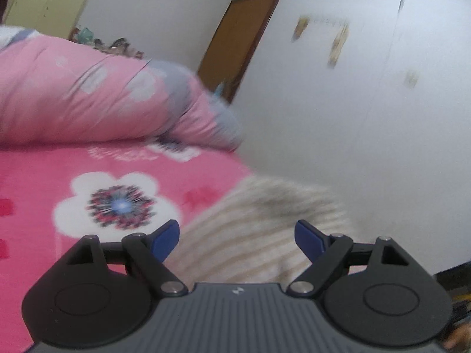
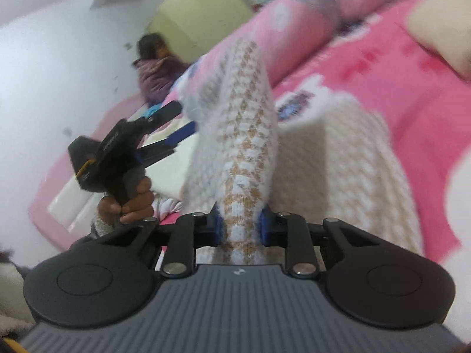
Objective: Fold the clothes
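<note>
A white-and-tan knit garment (image 2: 244, 135) lies on the pink bed, and a fold of it is lifted up. My right gripper (image 2: 240, 226) is shut on that fold, its blue pads (image 2: 263, 226) pressing both sides. In the right wrist view a hand (image 2: 135, 203) holds my left gripper (image 2: 185, 119) open just left of the raised fold; I cannot tell whether it touches. In the left wrist view my left gripper (image 1: 237, 241) stands wide open over the cream striped knit (image 1: 265, 220), with nothing pinched between its fingers.
A pink flowered bedsheet (image 1: 44, 176) covers the bed, with a rolled pink quilt (image 1: 88, 88) at its far side. A white wall (image 1: 368, 117) and a brown door (image 1: 235, 44) lie behind. A person in a purple jacket (image 2: 156, 73) sits far off. A cream bundle (image 2: 441, 29) lies at the upper right.
</note>
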A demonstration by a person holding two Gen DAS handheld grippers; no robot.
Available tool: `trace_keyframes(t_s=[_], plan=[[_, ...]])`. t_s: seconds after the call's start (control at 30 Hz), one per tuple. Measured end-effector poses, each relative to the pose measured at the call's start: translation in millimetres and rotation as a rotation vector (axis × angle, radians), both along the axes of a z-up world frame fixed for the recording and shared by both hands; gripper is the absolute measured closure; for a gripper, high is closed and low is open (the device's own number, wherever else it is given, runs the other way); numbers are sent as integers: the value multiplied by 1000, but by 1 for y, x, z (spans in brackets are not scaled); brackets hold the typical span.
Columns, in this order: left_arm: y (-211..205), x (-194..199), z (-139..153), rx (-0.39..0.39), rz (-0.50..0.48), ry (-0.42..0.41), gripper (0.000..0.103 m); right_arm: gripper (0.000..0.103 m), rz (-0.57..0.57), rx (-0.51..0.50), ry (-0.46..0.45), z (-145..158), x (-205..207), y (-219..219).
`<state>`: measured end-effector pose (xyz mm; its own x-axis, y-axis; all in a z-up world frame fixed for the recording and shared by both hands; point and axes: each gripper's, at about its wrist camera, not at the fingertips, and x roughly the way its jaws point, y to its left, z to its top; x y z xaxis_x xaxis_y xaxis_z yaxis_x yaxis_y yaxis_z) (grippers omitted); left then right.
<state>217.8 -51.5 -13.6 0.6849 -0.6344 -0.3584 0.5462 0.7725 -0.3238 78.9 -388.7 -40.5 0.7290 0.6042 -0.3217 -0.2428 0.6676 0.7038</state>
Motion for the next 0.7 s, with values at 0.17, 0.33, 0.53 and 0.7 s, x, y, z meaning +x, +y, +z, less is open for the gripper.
trace_keyframes(t_s=[0.17,0.33,0.53,0.7], plan=[[-36,4,-3,114,32,-15,16,82,-29,48,-28,-7,-12,-13],[-79,0,-16,289,60,-73,15,82,-50,57,-6,-19,-17,-22],[-110,-5,-34,433,96,-137,13,74,-80,37,25,-26,-21,-26],[-104,1,-37,428,110,-109,12,52,-163,17,-42,-18,-59,-46]])
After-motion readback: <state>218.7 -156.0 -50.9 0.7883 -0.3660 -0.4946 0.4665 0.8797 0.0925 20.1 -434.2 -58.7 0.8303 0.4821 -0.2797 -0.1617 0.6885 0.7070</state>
